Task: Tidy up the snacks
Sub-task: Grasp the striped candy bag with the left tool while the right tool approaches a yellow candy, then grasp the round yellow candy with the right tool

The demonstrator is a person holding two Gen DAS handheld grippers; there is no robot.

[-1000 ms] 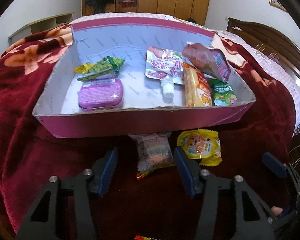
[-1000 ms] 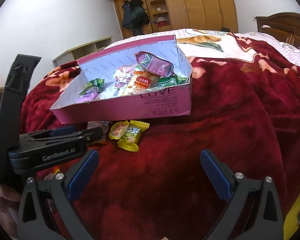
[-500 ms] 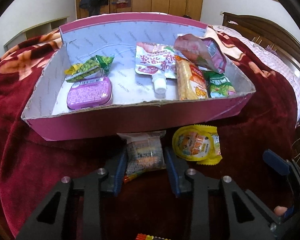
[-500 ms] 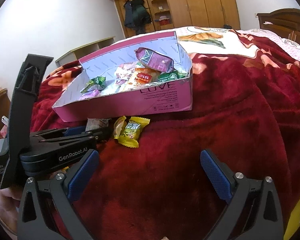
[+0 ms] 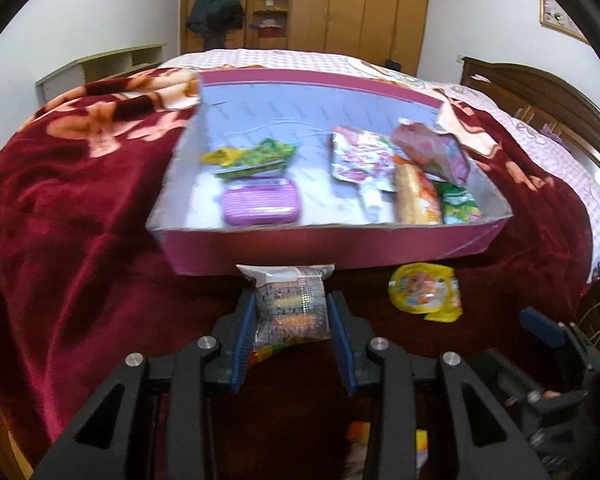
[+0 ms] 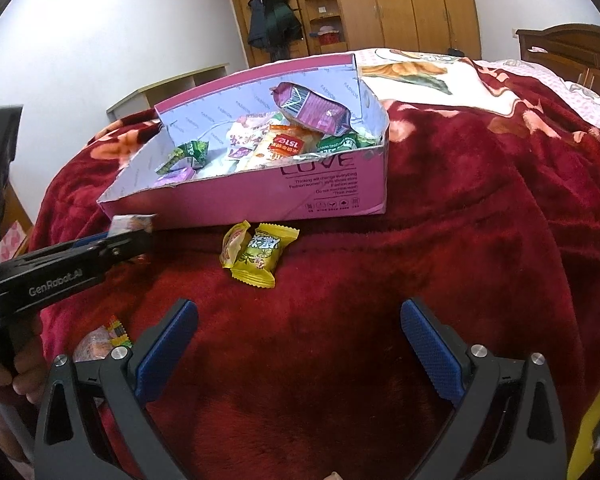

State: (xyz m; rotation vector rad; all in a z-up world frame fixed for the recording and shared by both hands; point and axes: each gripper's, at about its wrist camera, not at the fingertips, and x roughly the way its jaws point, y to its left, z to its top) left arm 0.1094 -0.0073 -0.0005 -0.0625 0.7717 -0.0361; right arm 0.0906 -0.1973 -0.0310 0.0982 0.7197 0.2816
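My left gripper (image 5: 291,320) is shut on a clear snack packet (image 5: 290,306) and holds it lifted just in front of the pink box (image 5: 300,248). The same packet (image 6: 134,222) shows at the left gripper's tip in the right wrist view, near the pink box's (image 6: 260,200) left corner. The box holds several snacks, among them a purple tin (image 5: 260,202) and a pink bag (image 5: 432,152). Two yellow snack packets (image 6: 256,254) lie on the red blanket in front of the box; they also show in the left wrist view (image 5: 424,292). My right gripper (image 6: 298,328) is open and empty above the blanket.
The red blanket (image 6: 480,220) covers the bed. Another small snack (image 6: 100,340) lies at the lower left near the left hand. A wooden headboard (image 5: 548,100) stands to the right, a wardrobe (image 6: 400,8) at the back.
My left gripper has closed on the clear packet and lifted it off the blanket, moving back from the box. The right gripper stays open and has shifted only slightly.
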